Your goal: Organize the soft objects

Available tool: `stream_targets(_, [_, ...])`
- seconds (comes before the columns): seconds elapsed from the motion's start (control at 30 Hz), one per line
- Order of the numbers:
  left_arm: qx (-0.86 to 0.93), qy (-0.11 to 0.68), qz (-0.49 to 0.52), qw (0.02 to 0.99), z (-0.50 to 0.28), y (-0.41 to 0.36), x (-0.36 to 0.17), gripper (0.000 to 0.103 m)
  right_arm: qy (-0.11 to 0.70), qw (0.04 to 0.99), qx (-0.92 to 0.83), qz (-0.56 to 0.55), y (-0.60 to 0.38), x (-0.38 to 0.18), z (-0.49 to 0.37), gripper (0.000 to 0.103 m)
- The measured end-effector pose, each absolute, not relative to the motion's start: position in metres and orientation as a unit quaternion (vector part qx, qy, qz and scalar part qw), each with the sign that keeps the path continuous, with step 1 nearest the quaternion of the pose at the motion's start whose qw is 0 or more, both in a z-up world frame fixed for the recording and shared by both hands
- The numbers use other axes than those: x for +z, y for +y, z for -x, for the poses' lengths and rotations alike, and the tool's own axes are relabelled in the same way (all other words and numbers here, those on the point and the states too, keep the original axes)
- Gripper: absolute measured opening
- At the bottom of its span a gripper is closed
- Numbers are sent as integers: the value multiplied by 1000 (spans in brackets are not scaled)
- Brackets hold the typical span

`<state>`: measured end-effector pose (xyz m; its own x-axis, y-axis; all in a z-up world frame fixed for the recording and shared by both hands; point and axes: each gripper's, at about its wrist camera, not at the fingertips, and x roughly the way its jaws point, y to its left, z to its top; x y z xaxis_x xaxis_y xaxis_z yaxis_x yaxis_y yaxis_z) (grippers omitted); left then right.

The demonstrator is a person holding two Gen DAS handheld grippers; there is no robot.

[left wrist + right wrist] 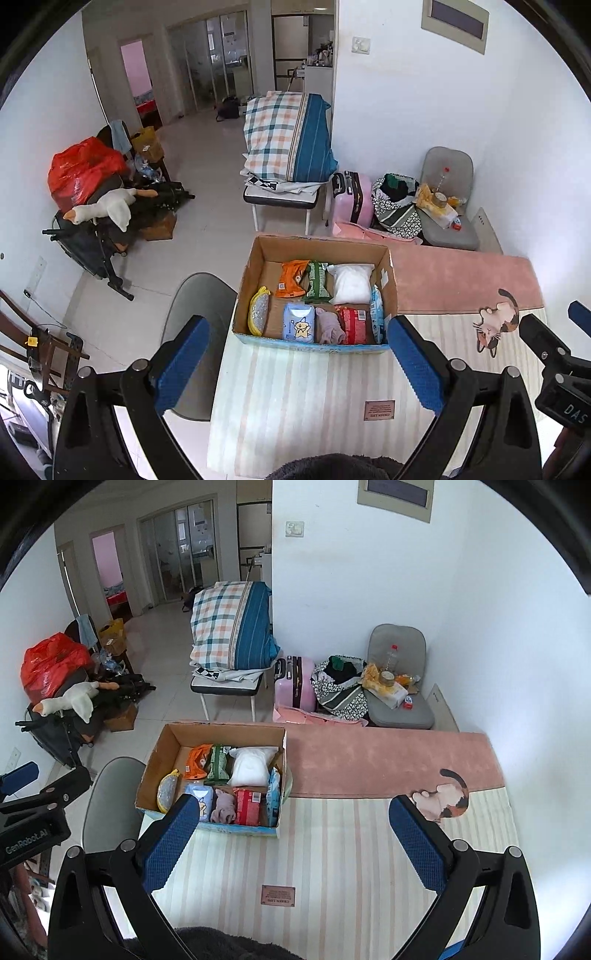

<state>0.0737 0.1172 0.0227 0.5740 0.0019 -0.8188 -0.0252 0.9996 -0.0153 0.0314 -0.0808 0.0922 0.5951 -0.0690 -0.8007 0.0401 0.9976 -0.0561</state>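
Sitting at the middle of the left wrist view, the cardboard box (pixel 388 275) rests on a striped mat (pixel 295 391) and holds the soft things in two rows. In the back row lie an orange packet (pixel 292 277), a green packet (pixel 317 280) and a white pillow-like pack (pixel 351 283). In the front row are a yellow-edged pouch (pixel 258 309), a light blue pack with a cartoon figure (pixel 298 322), a pinkish cloth (pixel 330 325) and a red pack (pixel 354 324) (a blue-white pack (pixel 377 314) stands on edge against the box's right wall).

The left gripper (pixel 298 363) fills the lower frame, its fingers spread wide and empty, short of the box. The right gripper (pixel 293 843) is likewise wide apart with nothing between its pads, above the mat at lower centre, the box up and to the left. A cat picture (pixel 445 797) shows on the mat's right.
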Motion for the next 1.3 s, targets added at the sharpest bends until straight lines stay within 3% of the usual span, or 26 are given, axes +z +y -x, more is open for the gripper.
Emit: stream_targets(1.3, [0, 446, -2, 895, -72, 115, 36, 99, 423, 905, -36, 25, -91, 100, -23, 103])
